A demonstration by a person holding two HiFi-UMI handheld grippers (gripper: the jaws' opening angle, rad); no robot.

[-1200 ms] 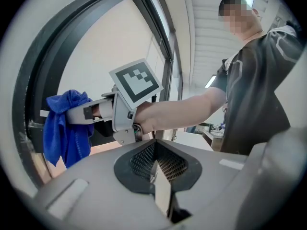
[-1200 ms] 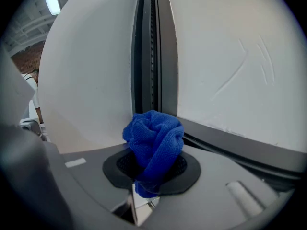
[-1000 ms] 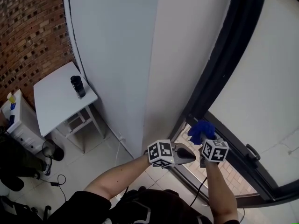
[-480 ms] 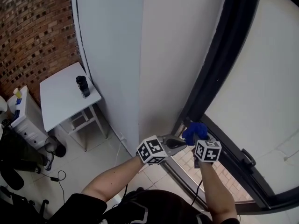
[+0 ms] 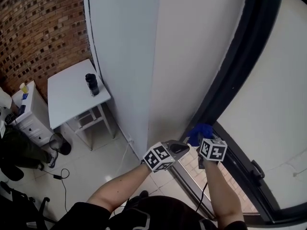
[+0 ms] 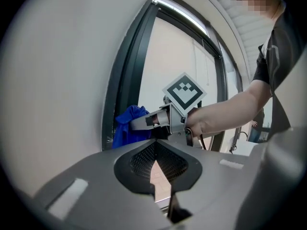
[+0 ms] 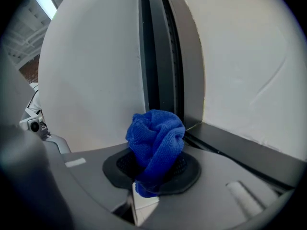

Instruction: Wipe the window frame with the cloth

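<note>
**Cloth held at the foot of the window frame; left gripper empty**

In the head view, the right gripper (image 5: 198,141) is at lower centre, closed on a bunched blue cloth (image 5: 200,131). The right gripper view confirms it: the cloth (image 7: 156,140) is pinched between the pads and bulges out above them. It sits in front of the dark window frame (image 7: 160,56), at the corner where the upright meets the bottom rail. The pictures do not show whether the cloth touches the frame.

The left gripper (image 5: 185,148) is just to the left of the right one, beside the white wall (image 5: 158,56). In its own view the left gripper (image 6: 154,152) has its jaws together at the tips, with nothing between them. The same view shows the right gripper (image 6: 140,122) and the cloth (image 6: 125,131) at centre left, against the frame (image 6: 120,90).

At the left of the head view a white table (image 5: 67,102) stands by a brick wall (image 5: 38,32). A dark bottle (image 5: 91,84) stands upright on it.
</note>
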